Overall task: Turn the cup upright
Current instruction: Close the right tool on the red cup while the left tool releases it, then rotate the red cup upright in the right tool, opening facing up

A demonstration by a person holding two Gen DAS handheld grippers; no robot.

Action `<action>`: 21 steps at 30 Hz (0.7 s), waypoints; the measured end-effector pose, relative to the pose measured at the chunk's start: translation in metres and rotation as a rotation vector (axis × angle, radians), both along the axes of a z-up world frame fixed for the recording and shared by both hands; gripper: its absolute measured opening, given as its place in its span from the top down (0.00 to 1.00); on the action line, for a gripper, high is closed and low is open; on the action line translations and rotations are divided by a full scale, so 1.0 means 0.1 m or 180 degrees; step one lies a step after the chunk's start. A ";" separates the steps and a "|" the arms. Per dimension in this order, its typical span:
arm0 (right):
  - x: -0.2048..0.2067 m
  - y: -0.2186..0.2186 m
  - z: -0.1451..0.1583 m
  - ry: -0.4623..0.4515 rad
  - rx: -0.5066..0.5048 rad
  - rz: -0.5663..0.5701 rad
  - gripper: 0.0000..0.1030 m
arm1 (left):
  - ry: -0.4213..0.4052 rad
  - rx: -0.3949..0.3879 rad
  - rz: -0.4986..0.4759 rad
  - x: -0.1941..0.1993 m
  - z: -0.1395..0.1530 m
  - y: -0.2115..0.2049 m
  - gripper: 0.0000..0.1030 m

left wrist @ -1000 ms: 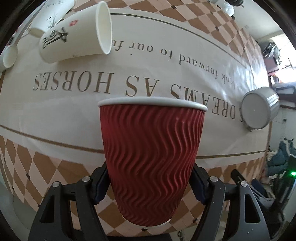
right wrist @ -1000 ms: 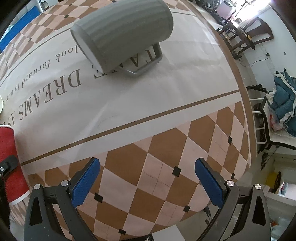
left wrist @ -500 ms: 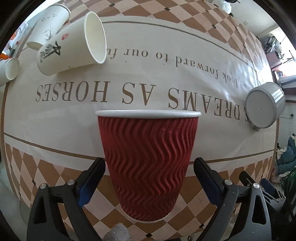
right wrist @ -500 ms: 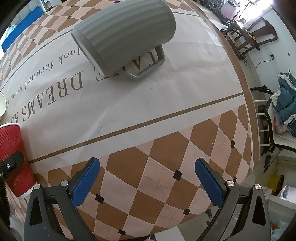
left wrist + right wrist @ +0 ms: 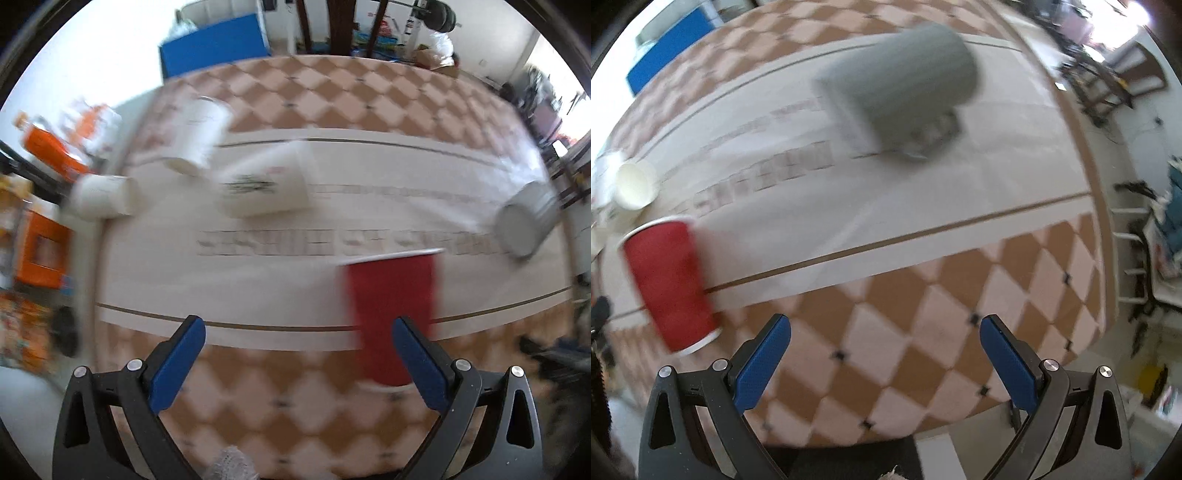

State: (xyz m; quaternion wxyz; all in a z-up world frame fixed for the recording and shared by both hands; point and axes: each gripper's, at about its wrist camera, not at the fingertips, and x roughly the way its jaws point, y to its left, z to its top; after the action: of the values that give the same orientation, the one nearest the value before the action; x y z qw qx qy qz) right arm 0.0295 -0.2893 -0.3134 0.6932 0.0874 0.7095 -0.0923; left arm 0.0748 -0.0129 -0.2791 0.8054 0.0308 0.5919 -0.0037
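Released red cup upright, mouth up.

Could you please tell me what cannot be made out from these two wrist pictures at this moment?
- Left wrist view: motion blur smears the lettering on the tablecloth and the print on the white paper cup lying on its side.
- Left wrist view: the right finger covers part of the red cup.
- Right wrist view: blur hides the grey mug's handle.
- Right wrist view: the white cups at the left edge are cut off.
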 end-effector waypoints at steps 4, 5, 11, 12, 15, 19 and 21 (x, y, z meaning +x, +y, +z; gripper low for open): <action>0.14 0.49 0.19 -0.0011 0.0291 0.0336 0.00 | 0.0126 0.0219 0.0225 -0.11 -0.20 0.42 0.00; 0.18 0.61 0.24 -0.0019 0.0352 0.0413 0.00 | 0.0201 0.0253 0.0326 -0.14 -0.29 0.48 0.00; 0.47 1.25 0.29 0.0037 0.0577 0.0753 0.05 | 0.0515 0.0185 0.0690 -0.22 -0.70 0.82 0.00; 0.49 1.30 0.27 0.0054 0.0569 0.0791 0.08 | 0.0538 0.0157 0.0719 -0.22 -0.74 0.85 0.00; 0.59 1.46 0.16 0.0164 0.0540 0.0900 0.12 | 0.0590 0.0105 0.0765 -0.22 -0.84 0.90 0.00; 0.66 1.52 -0.06 0.0338 0.0560 0.0970 0.14 | 0.0655 0.0089 0.0780 -0.23 -0.93 0.90 0.00; 0.68 1.57 -0.13 0.0397 0.0666 0.0959 0.15 | 0.0687 0.0066 0.0775 -0.19 -0.99 0.92 0.00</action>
State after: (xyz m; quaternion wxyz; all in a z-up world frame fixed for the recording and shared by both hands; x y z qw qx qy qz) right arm 0.0971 -0.1326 -0.3266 0.6410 0.0459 0.7618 0.0816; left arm 0.0554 0.0788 -0.3778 0.7313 -0.0334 0.6744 0.0967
